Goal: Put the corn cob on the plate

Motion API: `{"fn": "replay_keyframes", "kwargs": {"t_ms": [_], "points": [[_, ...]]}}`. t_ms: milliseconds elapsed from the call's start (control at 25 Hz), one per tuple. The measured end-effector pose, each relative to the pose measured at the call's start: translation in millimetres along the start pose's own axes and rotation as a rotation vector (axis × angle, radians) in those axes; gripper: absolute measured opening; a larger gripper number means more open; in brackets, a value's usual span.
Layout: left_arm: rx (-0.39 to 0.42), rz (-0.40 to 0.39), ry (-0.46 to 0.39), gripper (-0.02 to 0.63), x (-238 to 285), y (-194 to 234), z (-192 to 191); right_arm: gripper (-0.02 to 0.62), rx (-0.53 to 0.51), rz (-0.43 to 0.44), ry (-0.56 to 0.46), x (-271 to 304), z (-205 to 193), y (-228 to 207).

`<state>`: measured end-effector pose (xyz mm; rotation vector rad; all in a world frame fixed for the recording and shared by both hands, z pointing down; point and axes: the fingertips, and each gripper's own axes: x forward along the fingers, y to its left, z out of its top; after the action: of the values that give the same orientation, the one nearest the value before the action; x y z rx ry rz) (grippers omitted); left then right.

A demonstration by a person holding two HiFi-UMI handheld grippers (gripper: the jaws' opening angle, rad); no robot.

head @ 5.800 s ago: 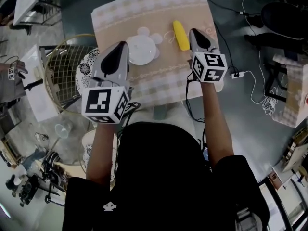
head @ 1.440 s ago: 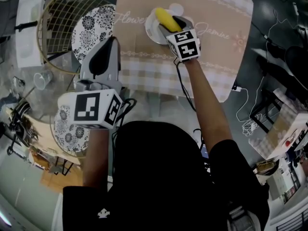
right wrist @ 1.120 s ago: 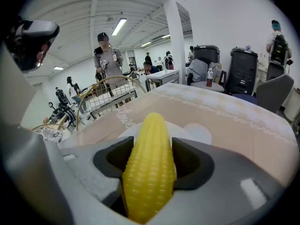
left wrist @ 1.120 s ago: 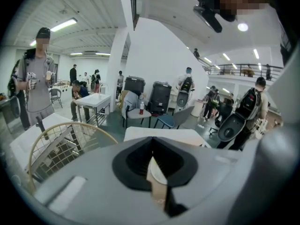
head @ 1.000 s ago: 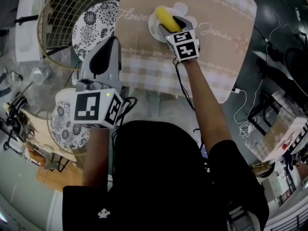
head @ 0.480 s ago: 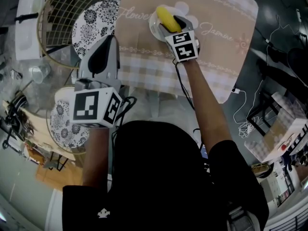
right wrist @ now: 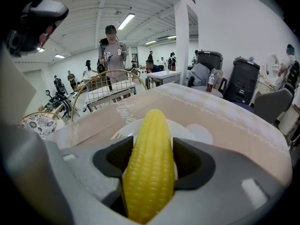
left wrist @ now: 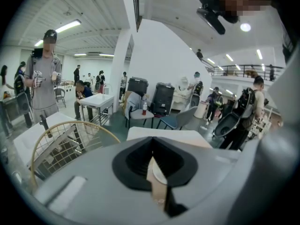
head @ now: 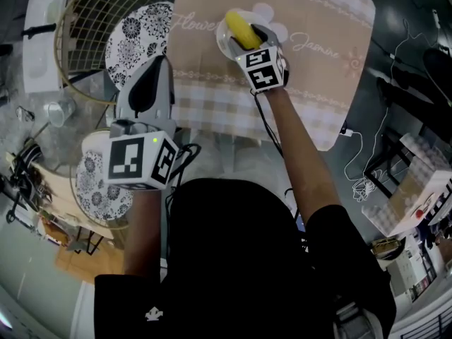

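The left tongs [head: 157, 68] hang off the near left edge of the tabletop [head: 318, 76], above the floor. In the left gripper view their dark pads meet with nothing caught between them, only a thin sliver of the scene showing through. Farther in, the right tongs [head: 254, 37] reach over the cloth-covered tabletop and are clamped on the corn cob [head: 240, 30]. In the right gripper view the yellow cob [right wrist: 149, 139] fills the gap between the pads, its tip pointing away. The cob sits over the white plate [head: 224, 42]; whether it touches the plate is hard to judge from above. Beyond the tabletop's left edge stands a wire basket [head: 85, 20], with a patterned dish [head: 138, 32] beside it.
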<state>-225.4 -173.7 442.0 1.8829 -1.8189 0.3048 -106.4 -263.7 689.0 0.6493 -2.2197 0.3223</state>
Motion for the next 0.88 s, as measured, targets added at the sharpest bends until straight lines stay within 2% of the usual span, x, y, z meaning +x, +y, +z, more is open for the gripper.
{"fn": "replay_keyframes", "kwargs": {"t_ms": [200,600,760,880], "points": [[-0.002,-0.001,0.004,0.009,0,0,-2,0.262,0.050,0.005,-0.036,-3,6,1],[-0.009,-0.016,-0.029,0.009,-3,-13,11,0.242,0.068,0.013,-0.106,-42,30,1],[0.002,-0.025,-0.039,0.009,-6,-20,13,0.122,0.068,-0.002,-0.141,-64,39,-2],[0.012,-0.018,-0.044,0.009,-12,-25,17,0.060,0.067,-0.014,-0.175,-83,47,-3]]}}
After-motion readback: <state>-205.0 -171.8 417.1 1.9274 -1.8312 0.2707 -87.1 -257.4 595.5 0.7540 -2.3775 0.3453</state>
